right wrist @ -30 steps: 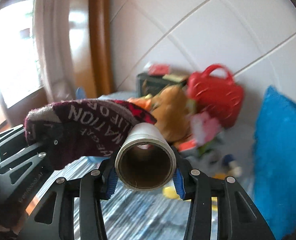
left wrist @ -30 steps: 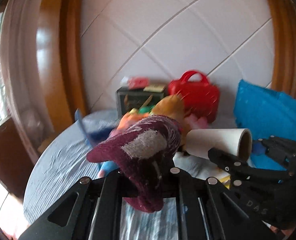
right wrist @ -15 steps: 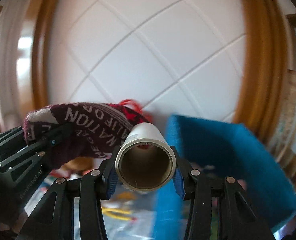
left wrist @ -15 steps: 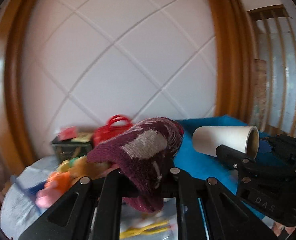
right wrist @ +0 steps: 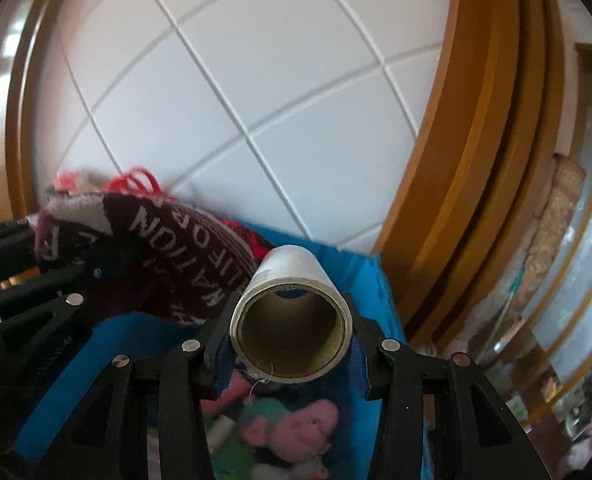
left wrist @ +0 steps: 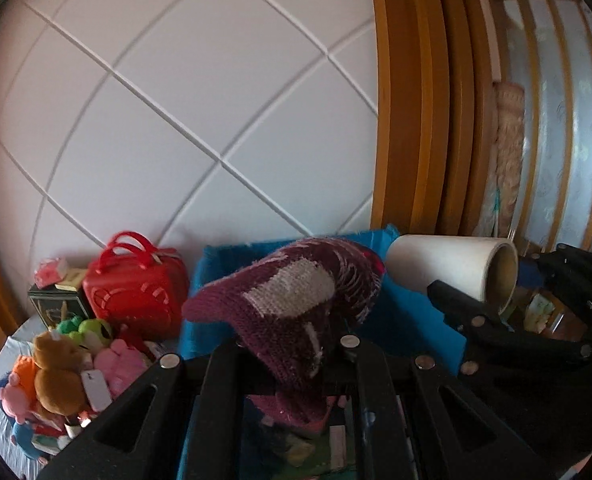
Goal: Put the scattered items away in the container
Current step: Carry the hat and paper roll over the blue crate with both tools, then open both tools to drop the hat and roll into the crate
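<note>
Maroon knit sock (left wrist: 292,312) pinched between left fingers (left wrist: 349,354).

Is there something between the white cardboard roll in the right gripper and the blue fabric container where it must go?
Nothing visible blocks it. The white cardboard roll, held in the right gripper, hangs over the open blue fabric container, where plush toys already lie. The maroon knitted sock is beside it, not underneath.
</note>
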### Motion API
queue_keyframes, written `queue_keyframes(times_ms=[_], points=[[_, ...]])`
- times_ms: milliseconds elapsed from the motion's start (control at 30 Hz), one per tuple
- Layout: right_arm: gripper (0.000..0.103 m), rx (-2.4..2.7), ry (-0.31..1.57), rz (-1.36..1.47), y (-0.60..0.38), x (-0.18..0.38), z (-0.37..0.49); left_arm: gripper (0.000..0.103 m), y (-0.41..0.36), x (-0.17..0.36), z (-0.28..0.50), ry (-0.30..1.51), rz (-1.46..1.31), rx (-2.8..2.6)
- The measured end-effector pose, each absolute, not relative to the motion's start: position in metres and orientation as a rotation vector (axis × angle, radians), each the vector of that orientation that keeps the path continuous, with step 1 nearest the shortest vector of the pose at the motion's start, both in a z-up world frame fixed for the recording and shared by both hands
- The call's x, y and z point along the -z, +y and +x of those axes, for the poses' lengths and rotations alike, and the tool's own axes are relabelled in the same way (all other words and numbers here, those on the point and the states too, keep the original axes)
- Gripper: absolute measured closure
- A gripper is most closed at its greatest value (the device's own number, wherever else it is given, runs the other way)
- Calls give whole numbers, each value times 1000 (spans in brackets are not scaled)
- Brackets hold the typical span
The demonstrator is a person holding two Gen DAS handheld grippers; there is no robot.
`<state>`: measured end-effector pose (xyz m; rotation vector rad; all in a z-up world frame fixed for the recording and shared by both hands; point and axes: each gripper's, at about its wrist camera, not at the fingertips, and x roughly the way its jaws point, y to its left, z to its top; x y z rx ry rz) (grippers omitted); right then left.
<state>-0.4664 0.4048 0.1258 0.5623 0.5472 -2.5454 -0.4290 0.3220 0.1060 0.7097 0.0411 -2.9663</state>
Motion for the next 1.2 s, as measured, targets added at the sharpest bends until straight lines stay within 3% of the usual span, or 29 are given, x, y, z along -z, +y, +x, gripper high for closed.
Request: queue_keyframes(times_ms=[200,400,533,667,767,833,867,900,933,1100,1200], points=[[58,2436,563,859,417,-60,-526,92,345,-37,-490,24,1217,2799],[58,2257,616,1252,416,28,-566,92,340,59,-520,170,1779,2498],[58,2171,690,1424,421,63,-572,92,347,80,-516,144,1873,2432],[58,2152,710,1425,420,65,-570,90,355,84,-515,36,1852,2391],[58,2148,676,1418,425,62,-572,76,355,80,-521,11,1836,2385],[56,2160,678,1407,421,58,-571,51,352,72,-521,4,1799,2402],[56,2165,673,1400,419,57,-573,43,351,70,-521,5,1785,2413],[53,2168,668,1394,419,53,-571,32,349,67,-521,7,1770,2423],[52,2173,662,1387,418,53,-572,31,349,64,-520,6,1750,2432],[18,2207,651,1393,419,56,-578,30,345,52,-520,19,1687,2458],[11,2212,631,1398,420,54,-580,30,341,46,-518,24,1649,2459]])
